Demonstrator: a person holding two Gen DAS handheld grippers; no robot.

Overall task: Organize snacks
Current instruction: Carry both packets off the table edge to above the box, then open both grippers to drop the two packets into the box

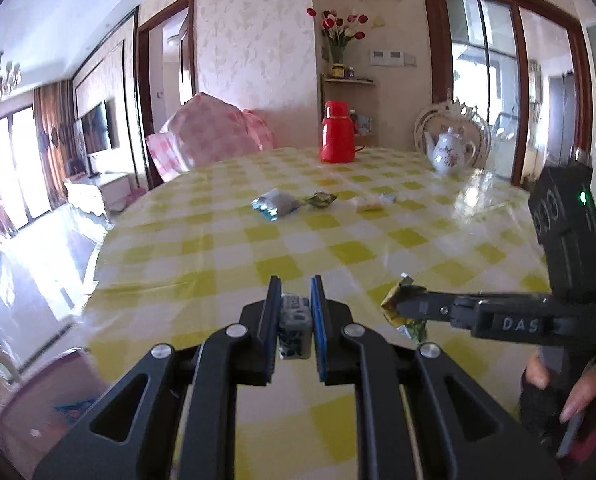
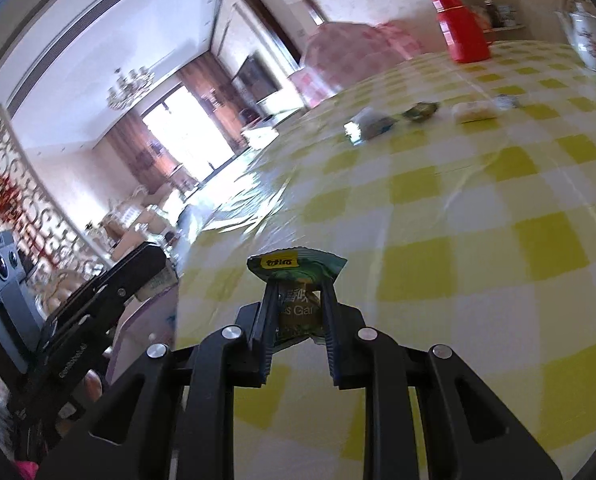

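Left wrist view is showing the desk [image 1: 377,216], spread with a yellow-and-white checked cloth and taking up most of the frame. A red thermos [image 1: 337,133] is standing at the far edge, with a white flowered teapot [image 1: 449,152] to its right. Three snacks are lying in a row mid-desk, well apart from both tongs: a blue packet [image 1: 274,204], a green wrapped sweet [image 1: 321,199] touching its right end, and a pale yellow packet [image 1: 371,202] further right.

Nearer the camera, the left tongs [image 1: 296,312] are pinching a small white-and-blue wrapped snack [image 1: 295,332] between their blue pads, held above the near edge of the desk; its print is too blurred to read. Just to the right, the right tongs [image 1: 401,306] are clamping a gold-and-green wrapped candy [image 1: 395,300], and the letters "DAS" are showing on their arm.

Right wrist view is showing those right tongs [image 2: 296,304] squeezing the same candy [image 2: 296,270] at the fingertips, its top flaring out above them. A yellow label with unreadable characters is sitting on the wrapper, and "s Gar" is reading lower down.
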